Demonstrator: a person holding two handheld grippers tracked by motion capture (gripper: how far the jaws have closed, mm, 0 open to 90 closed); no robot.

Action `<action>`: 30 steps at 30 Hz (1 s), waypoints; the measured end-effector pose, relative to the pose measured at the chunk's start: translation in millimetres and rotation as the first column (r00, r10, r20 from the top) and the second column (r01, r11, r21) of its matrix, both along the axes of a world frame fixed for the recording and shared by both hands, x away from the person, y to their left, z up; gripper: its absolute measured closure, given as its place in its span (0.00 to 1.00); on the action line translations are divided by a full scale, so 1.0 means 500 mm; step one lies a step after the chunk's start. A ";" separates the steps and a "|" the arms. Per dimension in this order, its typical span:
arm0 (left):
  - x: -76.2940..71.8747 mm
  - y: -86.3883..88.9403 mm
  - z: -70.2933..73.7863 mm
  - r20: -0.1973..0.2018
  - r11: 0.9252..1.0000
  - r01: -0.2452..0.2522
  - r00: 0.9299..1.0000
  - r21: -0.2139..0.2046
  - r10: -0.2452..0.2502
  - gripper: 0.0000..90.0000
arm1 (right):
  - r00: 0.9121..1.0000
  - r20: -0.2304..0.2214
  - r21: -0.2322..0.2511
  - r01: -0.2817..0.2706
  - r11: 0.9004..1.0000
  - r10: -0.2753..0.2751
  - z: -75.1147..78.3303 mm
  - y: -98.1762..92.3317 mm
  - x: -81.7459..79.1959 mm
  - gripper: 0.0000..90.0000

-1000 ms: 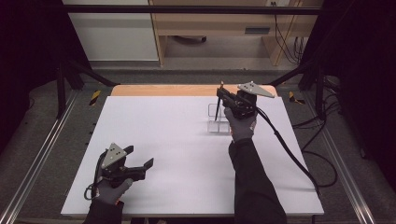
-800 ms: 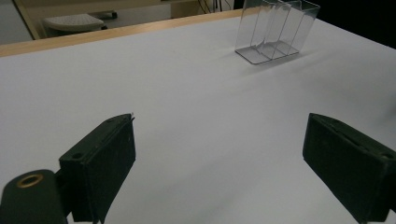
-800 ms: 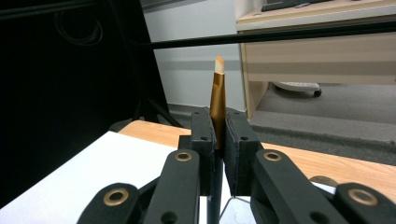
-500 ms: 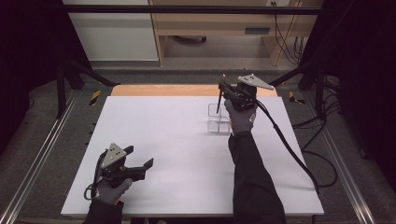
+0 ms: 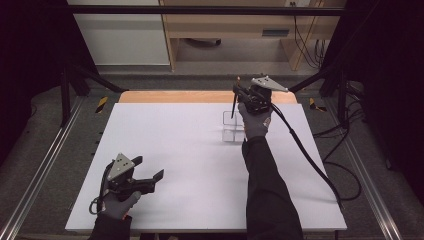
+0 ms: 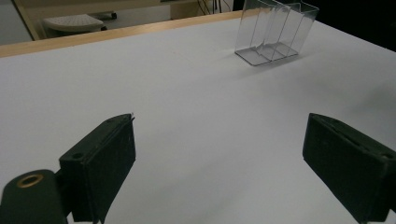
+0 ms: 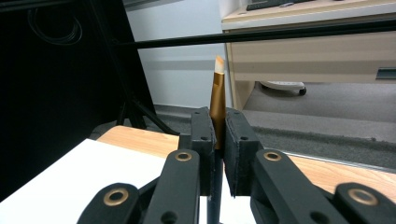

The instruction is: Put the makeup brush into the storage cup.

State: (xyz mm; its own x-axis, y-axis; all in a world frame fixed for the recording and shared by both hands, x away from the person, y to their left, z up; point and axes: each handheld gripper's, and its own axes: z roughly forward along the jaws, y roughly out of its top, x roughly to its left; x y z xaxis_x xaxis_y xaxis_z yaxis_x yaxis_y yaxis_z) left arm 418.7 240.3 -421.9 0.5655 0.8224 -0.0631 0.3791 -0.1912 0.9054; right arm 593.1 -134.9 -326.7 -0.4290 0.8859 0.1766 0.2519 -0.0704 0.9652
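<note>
Right gripper [image 7: 217,154] clamped tight on a slim brush [image 7: 217,100], gold ferrule and pale tip poking up between the pads [image 7: 203,140], dark handle hanging down toward the clear compartmented holder [image 5: 233,126] at the far side of the white table [image 5: 190,150]. Left gripper [image 6: 219,163] spread wide and empty, parked low over the near left of the board, well apart from the holder.

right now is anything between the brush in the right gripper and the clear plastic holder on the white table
Nothing visible. The right gripper holds the thin dark brush with the gold ferrule just above the clear plastic divided holder, over its far edge. The left gripper stands open at the near left.
</note>
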 end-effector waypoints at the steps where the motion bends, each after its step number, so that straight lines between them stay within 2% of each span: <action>1: 0.000 0.001 0.000 0.000 1.000 -0.002 1.000 -0.001 0.002 0.10 | 1.000 -0.002 -0.001 0.001 1.000 -0.001 -0.001 0.001 0.003 0.93; 30: -0.002 0.001 0.002 0.002 1.000 0.007 1.000 0.000 -0.007 0.10 | 0.999 -0.053 -0.042 0.009 0.999 -0.011 -0.052 0.031 0.030 0.93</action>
State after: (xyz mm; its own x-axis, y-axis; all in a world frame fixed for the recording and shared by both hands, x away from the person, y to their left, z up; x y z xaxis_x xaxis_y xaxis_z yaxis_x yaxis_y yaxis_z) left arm 418.0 240.6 -421.1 0.5712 0.8185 -0.0618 0.3759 -0.1939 0.9061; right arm 608.0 -119.2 -352.8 -0.4113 0.8969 0.1622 0.3028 -0.0334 0.9525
